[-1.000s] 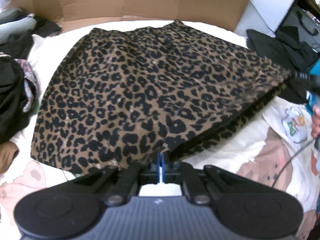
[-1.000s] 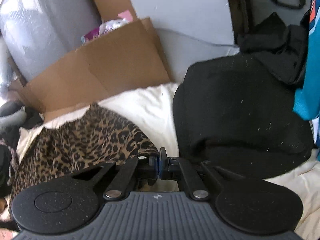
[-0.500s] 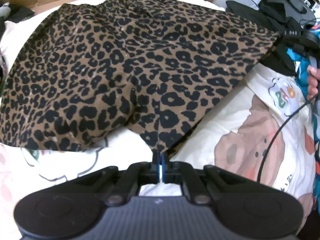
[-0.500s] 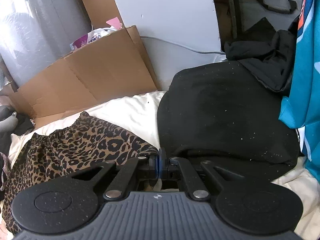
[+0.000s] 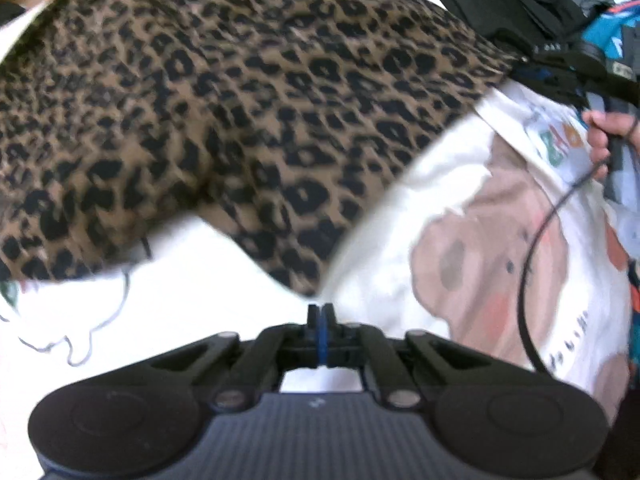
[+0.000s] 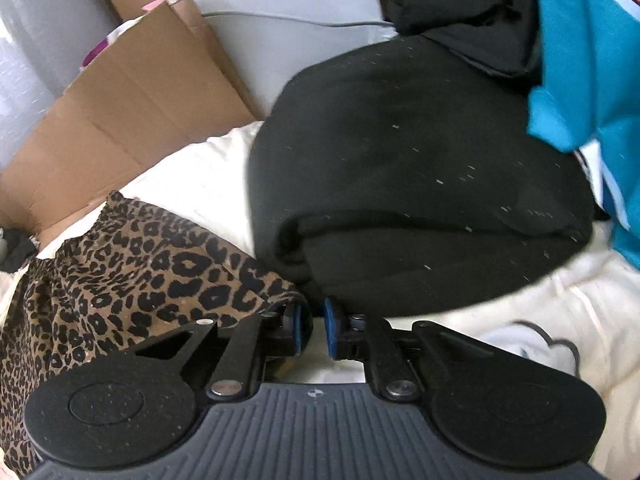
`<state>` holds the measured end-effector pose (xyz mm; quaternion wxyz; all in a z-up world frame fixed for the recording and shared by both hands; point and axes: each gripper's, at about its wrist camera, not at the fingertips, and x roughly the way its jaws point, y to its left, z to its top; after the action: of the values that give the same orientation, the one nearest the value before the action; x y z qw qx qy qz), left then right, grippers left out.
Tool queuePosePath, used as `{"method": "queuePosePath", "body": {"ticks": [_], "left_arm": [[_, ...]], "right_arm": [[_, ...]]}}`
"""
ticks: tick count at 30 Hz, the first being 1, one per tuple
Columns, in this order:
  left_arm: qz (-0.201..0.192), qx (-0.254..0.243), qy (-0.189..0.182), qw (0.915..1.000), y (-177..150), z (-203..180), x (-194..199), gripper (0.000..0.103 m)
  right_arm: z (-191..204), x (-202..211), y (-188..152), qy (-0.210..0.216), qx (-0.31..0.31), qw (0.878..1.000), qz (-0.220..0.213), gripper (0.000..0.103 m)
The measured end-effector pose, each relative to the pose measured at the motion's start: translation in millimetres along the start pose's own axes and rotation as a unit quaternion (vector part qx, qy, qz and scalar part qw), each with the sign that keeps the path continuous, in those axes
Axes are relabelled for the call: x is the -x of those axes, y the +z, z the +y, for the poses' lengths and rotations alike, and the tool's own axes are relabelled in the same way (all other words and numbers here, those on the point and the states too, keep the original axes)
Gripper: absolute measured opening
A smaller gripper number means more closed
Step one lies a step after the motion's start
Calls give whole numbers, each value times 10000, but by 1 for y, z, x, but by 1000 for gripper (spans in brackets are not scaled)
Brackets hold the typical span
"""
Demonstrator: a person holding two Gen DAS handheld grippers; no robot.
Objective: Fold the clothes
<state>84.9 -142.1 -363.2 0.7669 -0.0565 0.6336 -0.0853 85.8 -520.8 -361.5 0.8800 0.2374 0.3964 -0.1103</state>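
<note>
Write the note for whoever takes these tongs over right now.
Left tongs: shut, pinching a corner of the leopard-print skirt.
Right tongs: jaws opening, nothing between the pads; the skirt's other corner lies against the left pad.
Skirt: spread over the cartoon-print sheet, beside the black garment.
Done: skirt laid out; no fold visible yet.
Left: release the left corner, fold the skirt, then the other clothes.

Left wrist view close above the white cartoon-printed bedsheet (image 5: 460,208), facing steeply down, right wrist view low, angled towards brown cardboard (image 6: 132,112), both sharing the leopard-print fabric garment (image 5: 240,100).
</note>
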Motion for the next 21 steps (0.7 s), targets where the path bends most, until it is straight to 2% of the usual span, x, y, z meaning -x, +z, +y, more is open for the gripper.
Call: {"method": "queuePosePath", "body": {"ticks": [5, 10, 14, 18, 21], "left_arm": [[-87, -88, 95, 9999, 3, 3, 18, 1], [-396, -42, 182, 9990, 16, 3, 36, 5], [-745, 141, 136, 9970, 43, 7, 41, 5], [-963, 72, 281, 9949, 65, 6, 26, 5], [-904, 153, 285, 9954, 73, 11, 12, 5]], "right_arm": [[-9, 18, -13, -219, -236, 9995, -26, 11], [-19, 38, -23, -151, -801, 9965, -209, 14], [-9, 46, -23, 154, -741, 9963, -418, 14], [17, 32, -19, 675, -302, 9969, -252, 14], [39, 20, -20, 1001, 50, 9949, -82, 16]]}}
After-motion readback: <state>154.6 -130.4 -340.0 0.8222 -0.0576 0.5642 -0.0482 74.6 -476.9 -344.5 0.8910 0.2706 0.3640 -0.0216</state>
